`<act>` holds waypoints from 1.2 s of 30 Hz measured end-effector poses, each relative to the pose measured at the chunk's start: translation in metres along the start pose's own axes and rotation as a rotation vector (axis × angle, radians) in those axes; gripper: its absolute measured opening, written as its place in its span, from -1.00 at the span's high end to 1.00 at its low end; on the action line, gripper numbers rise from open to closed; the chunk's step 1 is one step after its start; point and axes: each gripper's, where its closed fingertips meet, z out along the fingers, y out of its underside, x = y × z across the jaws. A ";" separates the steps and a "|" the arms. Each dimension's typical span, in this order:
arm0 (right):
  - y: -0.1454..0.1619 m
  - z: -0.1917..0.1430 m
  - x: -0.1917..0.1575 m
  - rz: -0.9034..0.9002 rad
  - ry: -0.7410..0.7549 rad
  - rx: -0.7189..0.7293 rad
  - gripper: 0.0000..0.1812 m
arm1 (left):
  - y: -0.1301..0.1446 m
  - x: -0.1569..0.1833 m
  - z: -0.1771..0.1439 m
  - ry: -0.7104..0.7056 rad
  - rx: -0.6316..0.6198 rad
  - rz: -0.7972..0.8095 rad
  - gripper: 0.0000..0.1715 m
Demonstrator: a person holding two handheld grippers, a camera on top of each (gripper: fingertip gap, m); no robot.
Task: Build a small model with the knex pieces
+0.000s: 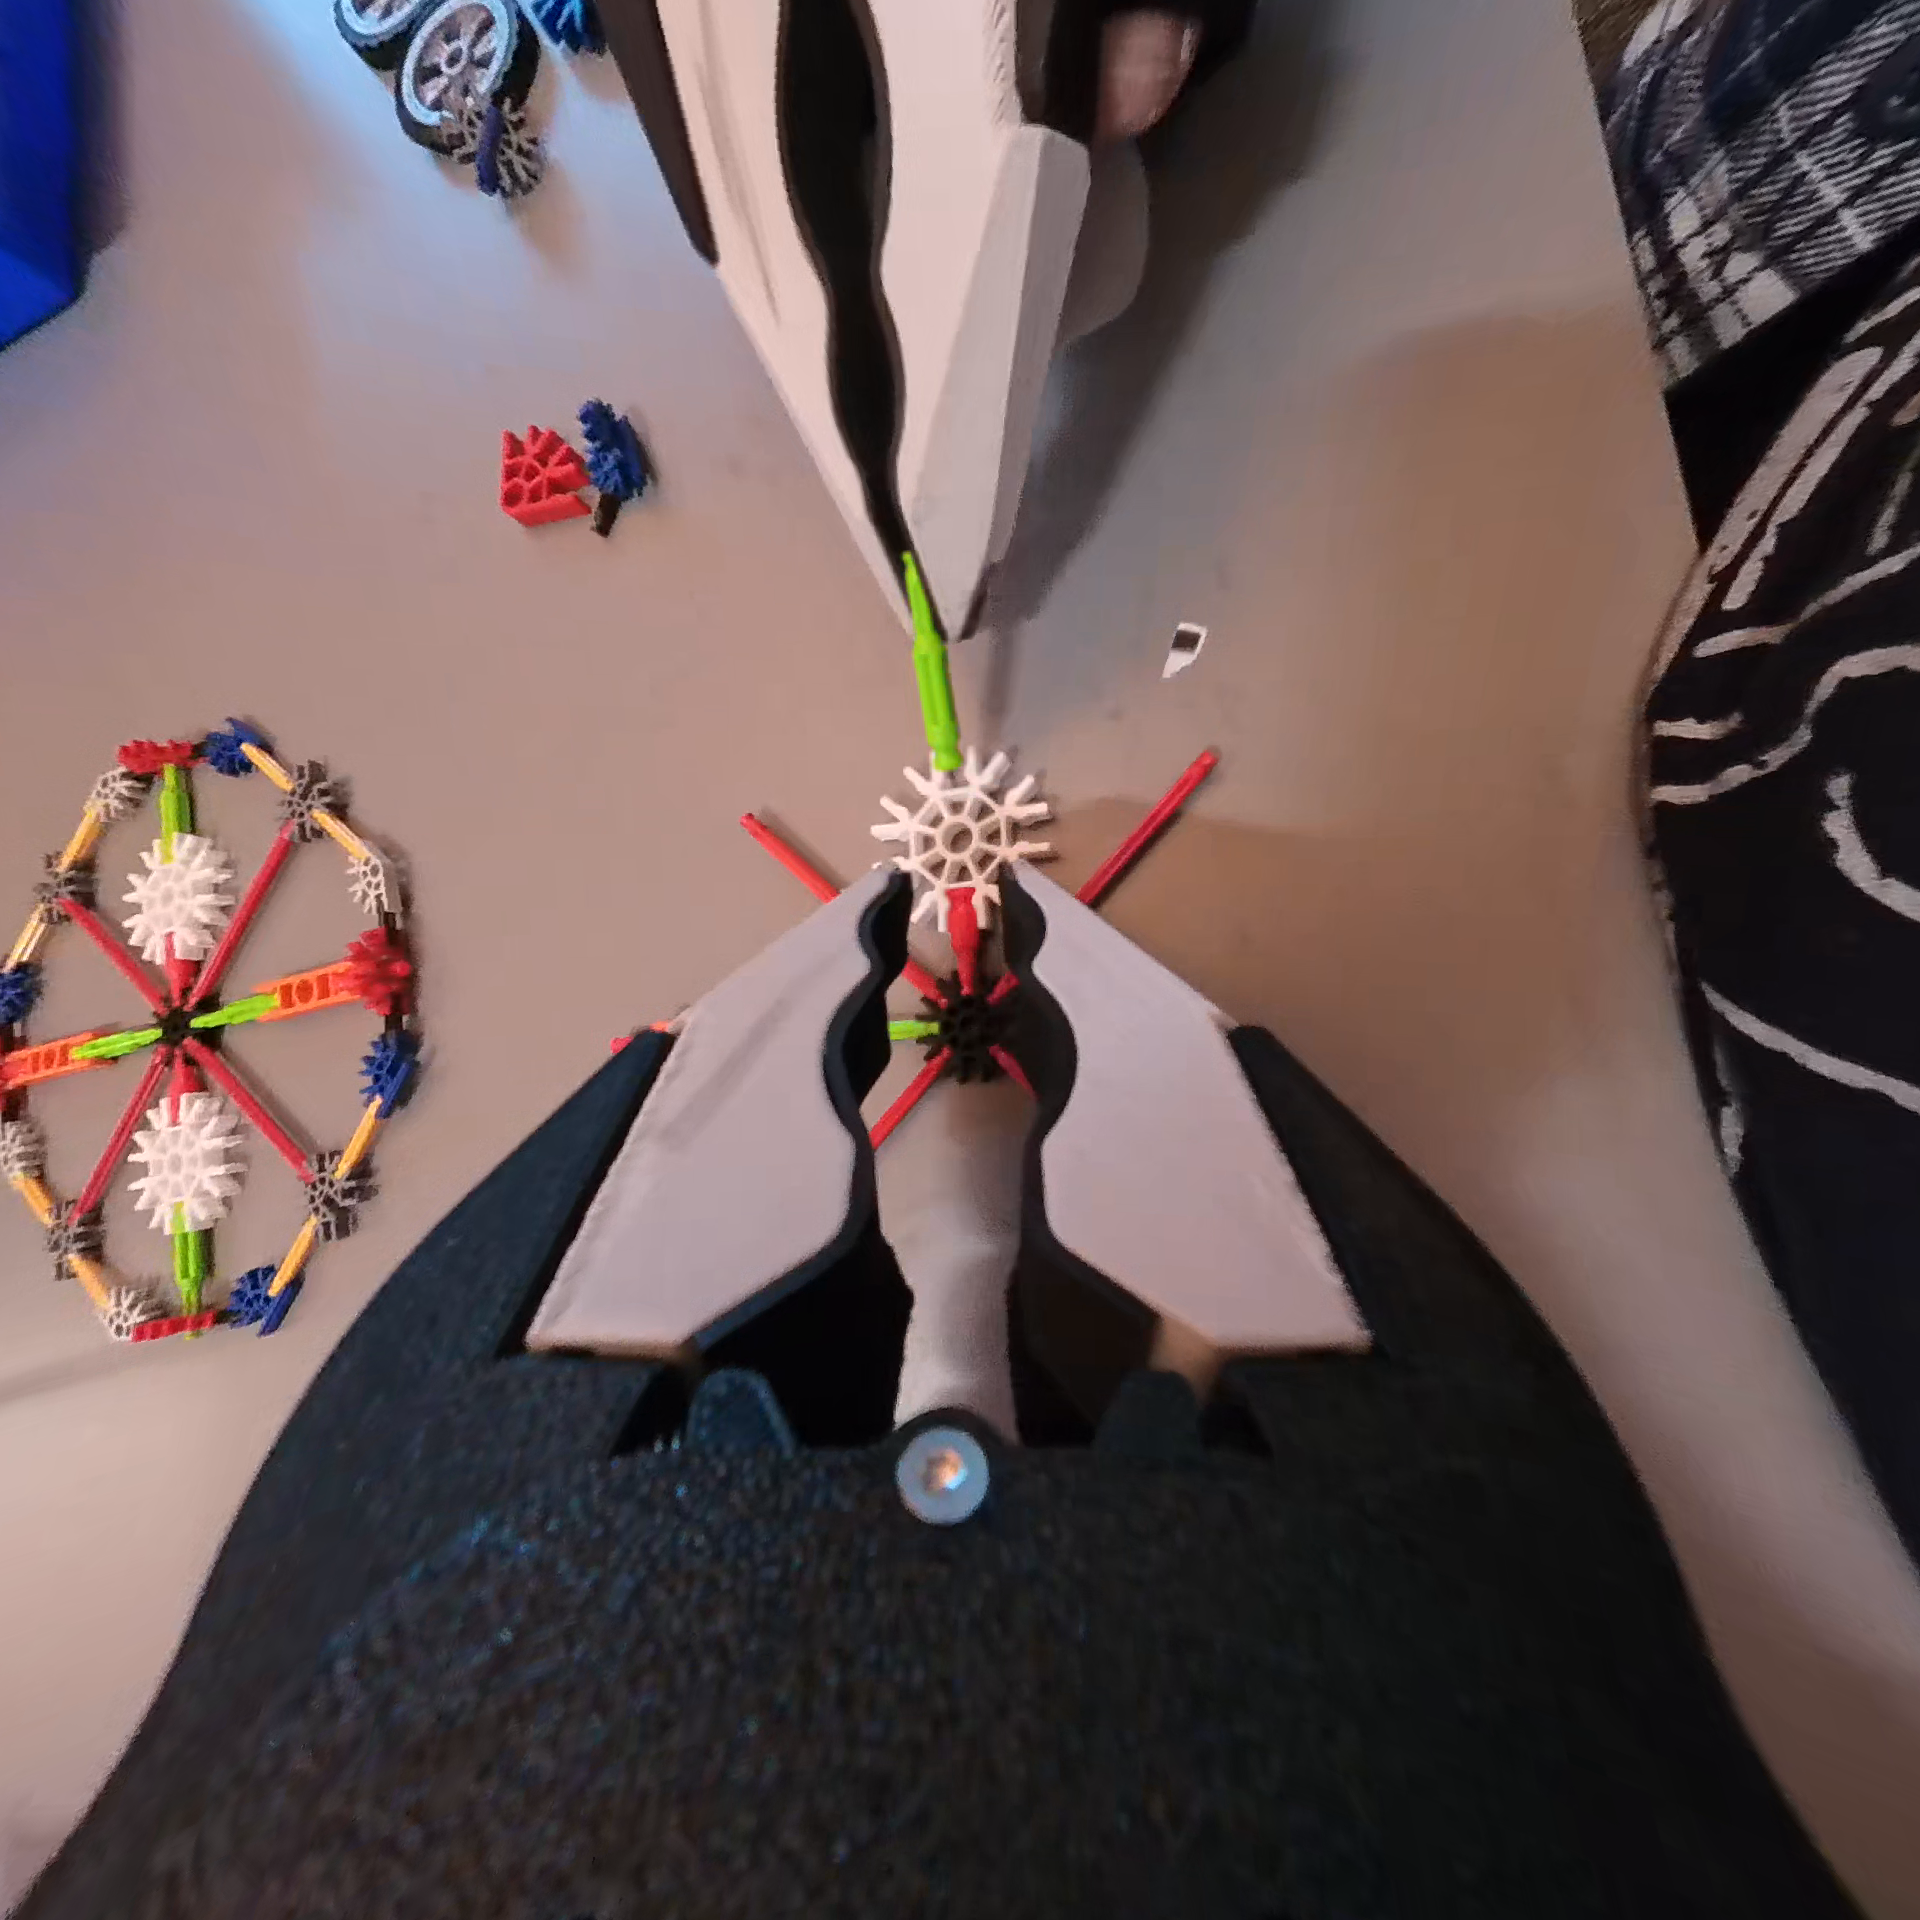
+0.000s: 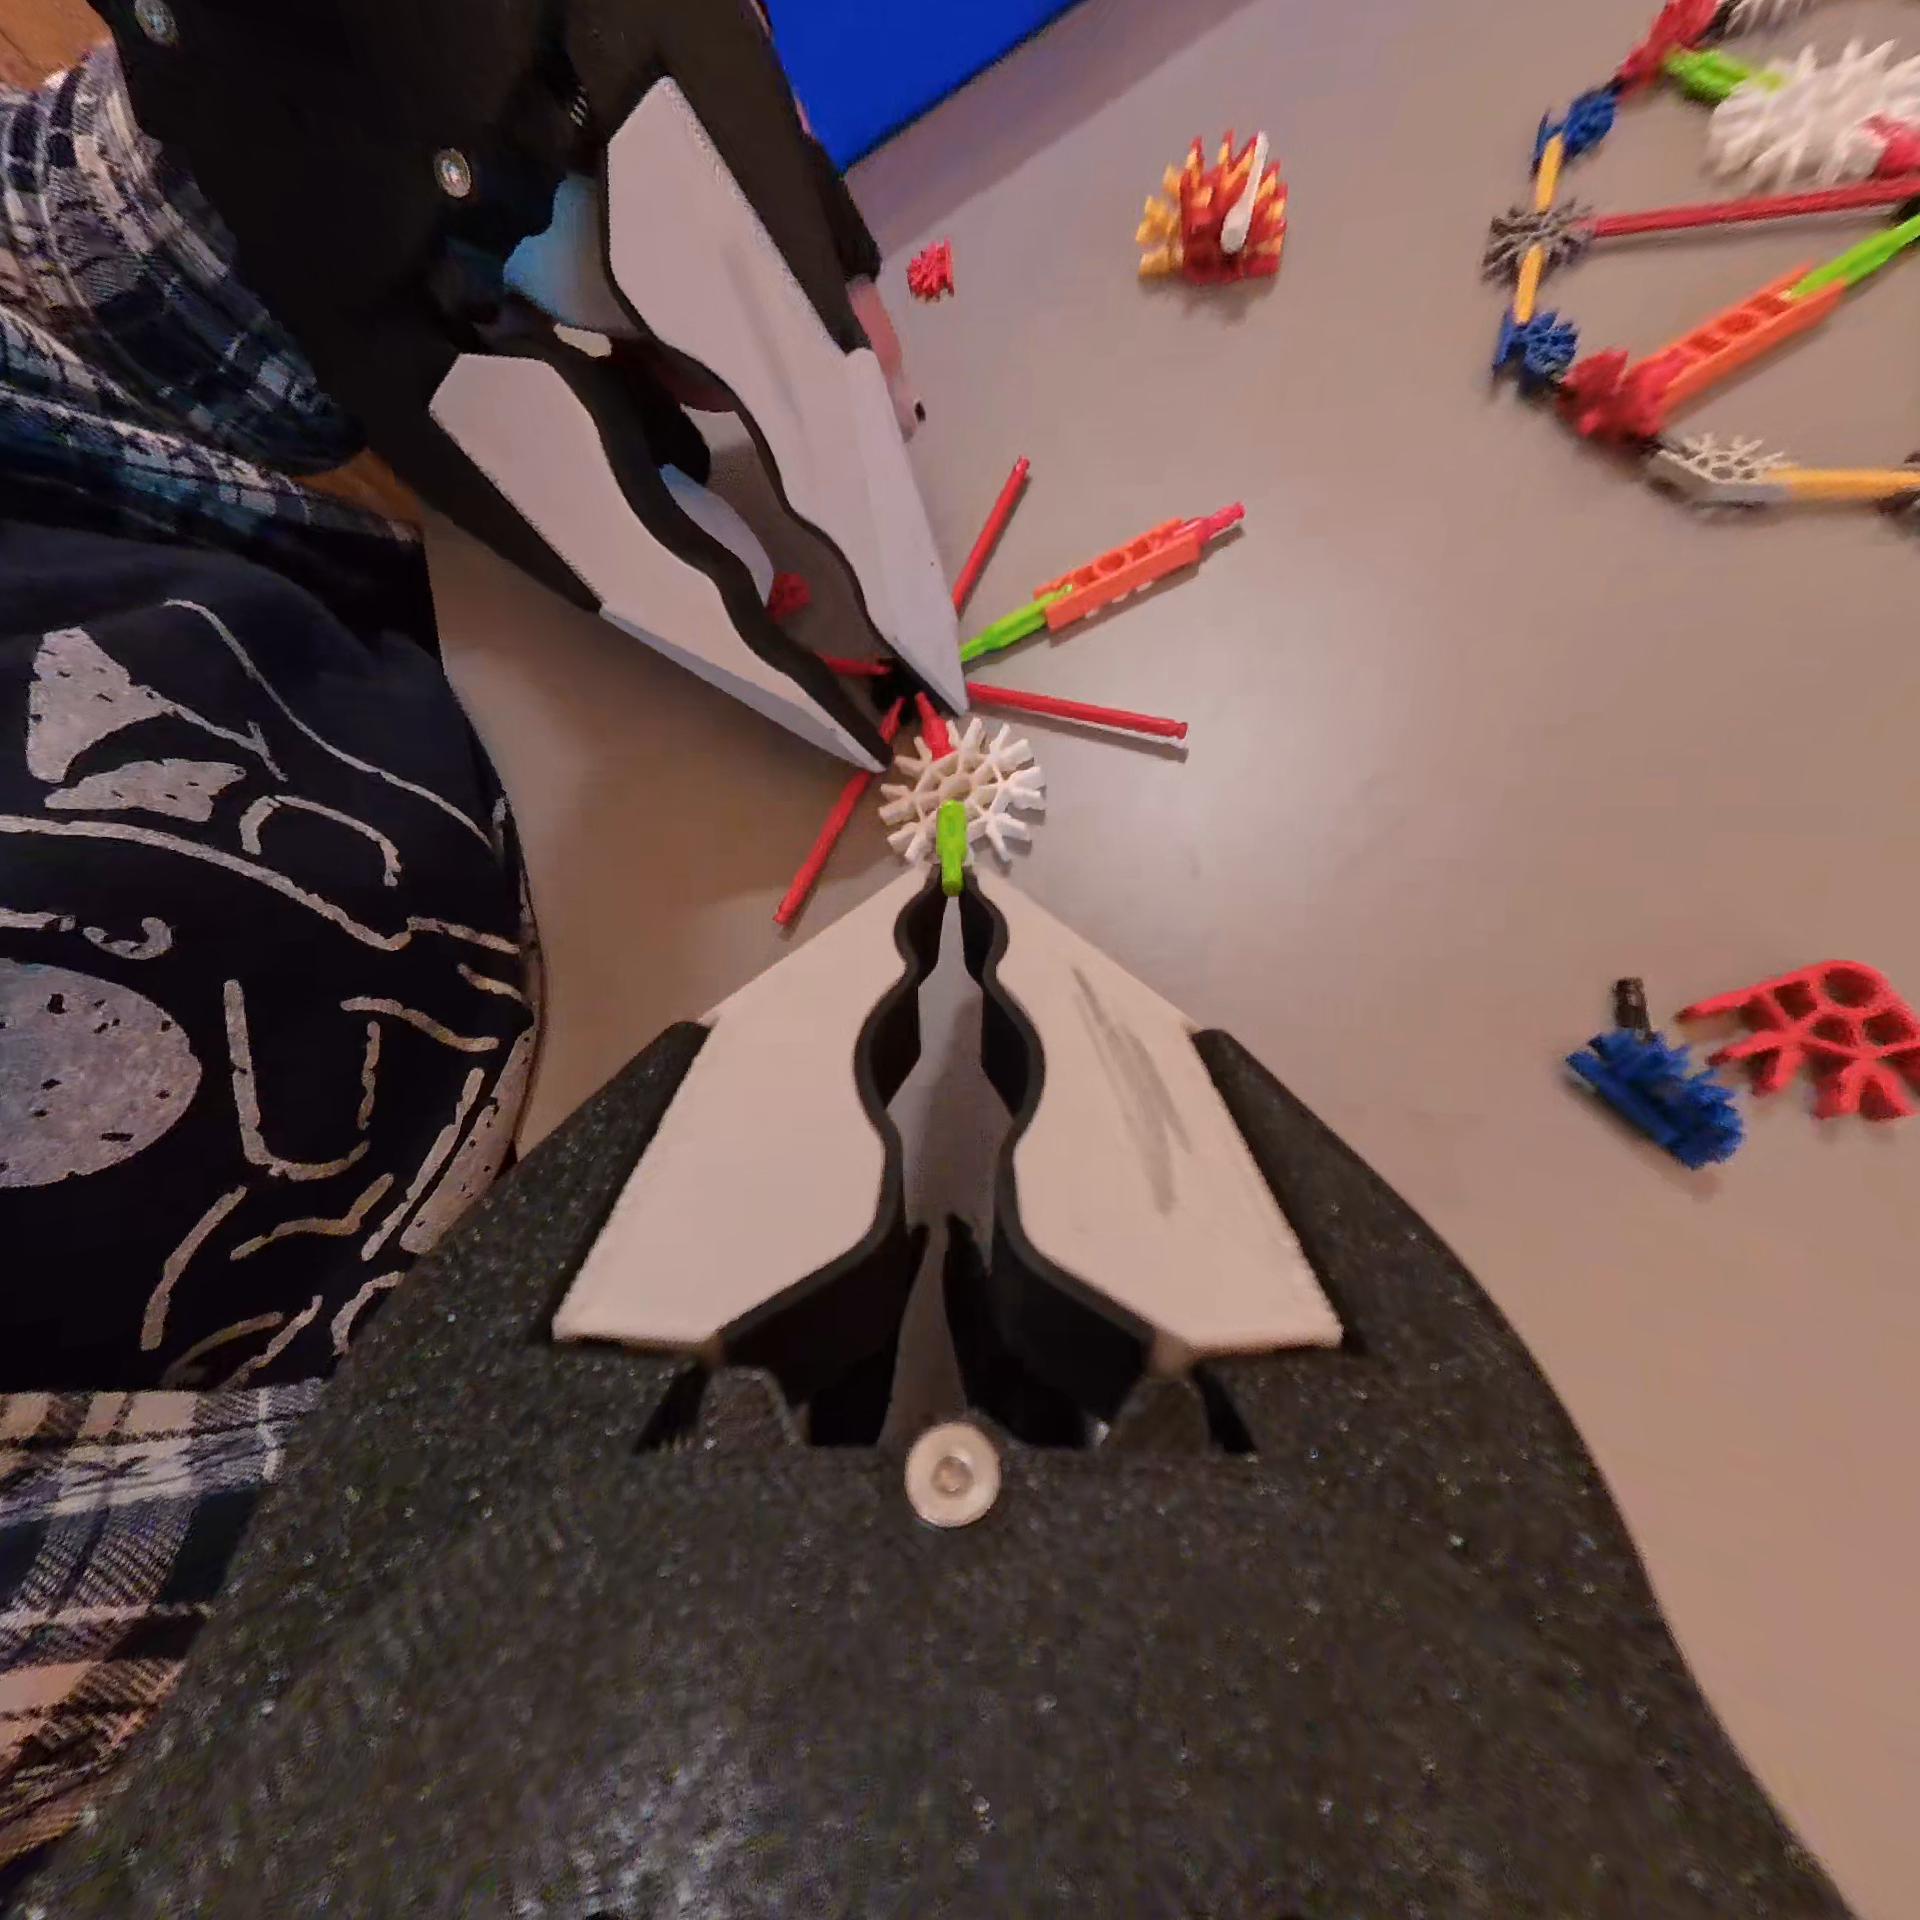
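Two grippers had met over one small white snowflake-shaped plastic connector [image 1: 961,836], which sat on the beige tabletop [image 1: 1299,1039] just in front of the person's dark printed shirt [image 1: 1787,935]. I'll use that snowflake as my reference point for everything.

My left gripper [image 1: 951,894] came in from the near side of the snowflake with its jaws narrow. They straddled the short red plastic rod [image 1: 964,925] that links the snowflake to a black round hub connector [image 1: 966,1023] just behind it. I honestly couldn't tell if the pads were pinching that rod or just bracketing it. Thin red rods [image 1: 1148,826] fanned out from the hub past the snowflake on both sides.

My right gripper [image 2: 951,899] was on the opposite side of the snowflake, jaws nearly closed and clamped on a short lime-green plastic rod [image 2: 951,842]. That rod's free end touched the snowflake's rim. It looked mid-insertion to me, though whether it was seated I couldn't see.

Well to the side of the snowflake lay a finished multicoloured spoked wheel of rods and connectors [image 1: 197,1023]. A loose red fan-shaped connector [image 1: 540,473] and a blue one [image 1: 615,447] lay further out.
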 end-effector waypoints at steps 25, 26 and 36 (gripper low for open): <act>0.014 0.008 0.018 -0.212 0.029 -0.271 0.99 | 0.005 0.006 0.004 0.040 -0.008 0.004 0.89; 0.013 0.007 0.016 -0.245 0.006 -0.273 0.99 | 0.005 0.006 0.004 0.043 -0.008 0.004 0.89; 0.015 0.011 0.014 -0.329 -0.098 -0.341 0.98 | 0.006 0.009 0.001 0.087 0.000 0.032 0.90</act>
